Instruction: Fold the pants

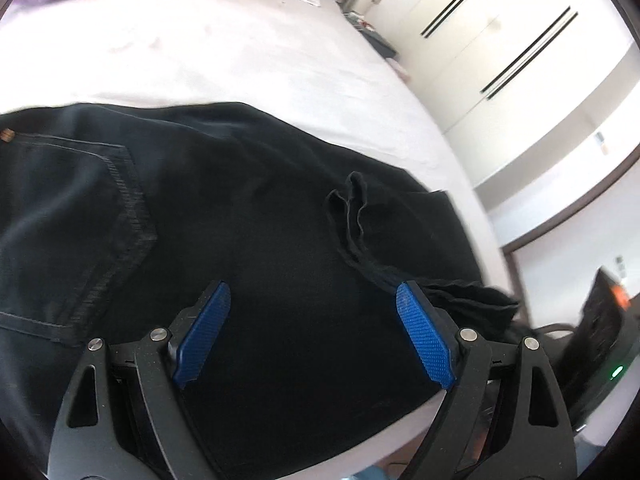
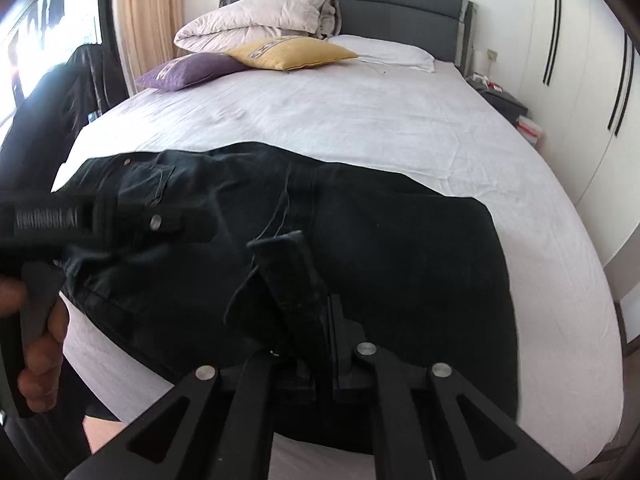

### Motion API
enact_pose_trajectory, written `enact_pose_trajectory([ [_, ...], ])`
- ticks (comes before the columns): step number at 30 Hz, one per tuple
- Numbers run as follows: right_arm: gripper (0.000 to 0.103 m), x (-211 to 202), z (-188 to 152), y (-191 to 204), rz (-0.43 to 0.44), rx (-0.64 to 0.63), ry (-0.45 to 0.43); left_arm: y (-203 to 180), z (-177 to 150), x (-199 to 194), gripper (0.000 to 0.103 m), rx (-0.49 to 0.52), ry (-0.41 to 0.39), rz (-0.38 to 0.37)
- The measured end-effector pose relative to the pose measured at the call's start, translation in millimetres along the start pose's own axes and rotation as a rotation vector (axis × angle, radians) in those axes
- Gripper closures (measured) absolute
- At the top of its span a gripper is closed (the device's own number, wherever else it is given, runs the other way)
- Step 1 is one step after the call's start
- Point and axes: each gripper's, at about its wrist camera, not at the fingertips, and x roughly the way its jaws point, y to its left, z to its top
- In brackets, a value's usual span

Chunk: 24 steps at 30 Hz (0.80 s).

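A: Black denim pants (image 2: 380,240) lie across the near end of the white-sheeted bed (image 2: 360,120), already doubled over, waistband end with the rivet at the left, folded bulk toward the right edge

B: Right gripper (image 2: 320,308)?

A: Pressed together, pinching a narrow strip of the black fabric (image 2: 296,276) that stands up out of the closed tips. Looks like a hem or leg end, can't say which

B: And the left gripper (image 1: 312,312)?

A: Spread wide above the cloth, blue textured pads (image 1: 424,340) bare, nothing between them. It hovers over the dark panel beside the stitched back pocket (image 1: 80,220)

B: Risks from here?

A: Main one, I'd judge: the right is holding only a thin bite, so a pull could slip it out or drag just the top layer, skewing the fold. Second: the near edge of the pants sits close to the mattress edge, and a tug toward the person could slide the whole stack off. Third: the left closing on one layer instead of all would bunch the cloth

B: Pillows?

A: Purple (image 2: 192,70) and yellow (image 2: 292,52) cushions sit well apart at the head, no concern
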Motion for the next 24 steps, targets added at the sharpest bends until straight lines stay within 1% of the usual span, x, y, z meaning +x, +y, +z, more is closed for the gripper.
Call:
enact_pose_trajectory([
  [2,0.098,-1.6,-0.2,-5.9,0.0,0.016,-0.009,-0.5,5.8,9.7,0.015,-0.051,0.023,-0.061],
  [4,0.098,-5.6,0.7,-11.3,-0.002,0.025,-0.03,-10.5,8.9,19.7,0.015,-0.068,0.041,-0.099],
  [6,0.098,-6.7,1.0,-9.7,-0.014,0.012,-0.051,-18.6,16.1,29.4,0.012,-0.07,0.073,-0.133],
  [8,0.098,-10.7,1.0,-5.1,-0.024,-0.014,-0.077,-19.1,23.6,41.0,0.011,-0.112,0.102,-0.171],
  [10,0.098,-12.7,-1.2,-2.1,-0.03,-0.036,-0.096,-18.5,24.0,47.1,0.01,-0.153,0.121,-0.191],
  [13,0.098,-13.0,-2.5,-2.4,-0.026,-0.033,-0.103,-20.8,32.4,58.2,0.011,-0.16,0.148,-0.201],
  [14,0.098,-13.1,-1.7,-2.1,-0.025,-0.031,-0.106,-23.4,34.6,61.1,0.015,-0.156,0.155,-0.193],
  [15,0.098,-13.5,0.0,-1.1,-0.024,-0.033,-0.11,-27.3,36.3,64.1,0.037,-0.143,0.165,-0.185],
  [16,0.097,-14.8,0.2,0.0,-0.024,-0.038,-0.114,-30.5,36.0,66.8,0.056,-0.132,0.18,-0.184],
  [17,0.097,-16.0,3.1,3.7,-0.023,-0.049,-0.122,-34.6,36.5,71.2,0.081,-0.122,0.204,-0.183],
  [19,0.097,-20.1,8.4,9.9,-0.024,-0.071,-0.135,-34.5,38.8,67.3,0.084,-0.105,0.2,-0.176],
  [20,0.097,-22.0,9.8,13.0,-0.023,-0.081,-0.139,-35.4,39.1,63.9,0.088,-0.1,0.195,-0.191],
  [21,0.097,-24.2,12.5,17.0,-0.019,-0.093,-0.147,-34.7,38.2,58.2,0.09,-0.098,0.187,-0.2],
  [24,0.097,-27.3,23.6,30.6,0.004,-0.12,-0.167,-27.2,42.2,36.2,0.09,-0.08,0.148,-0.195],
])
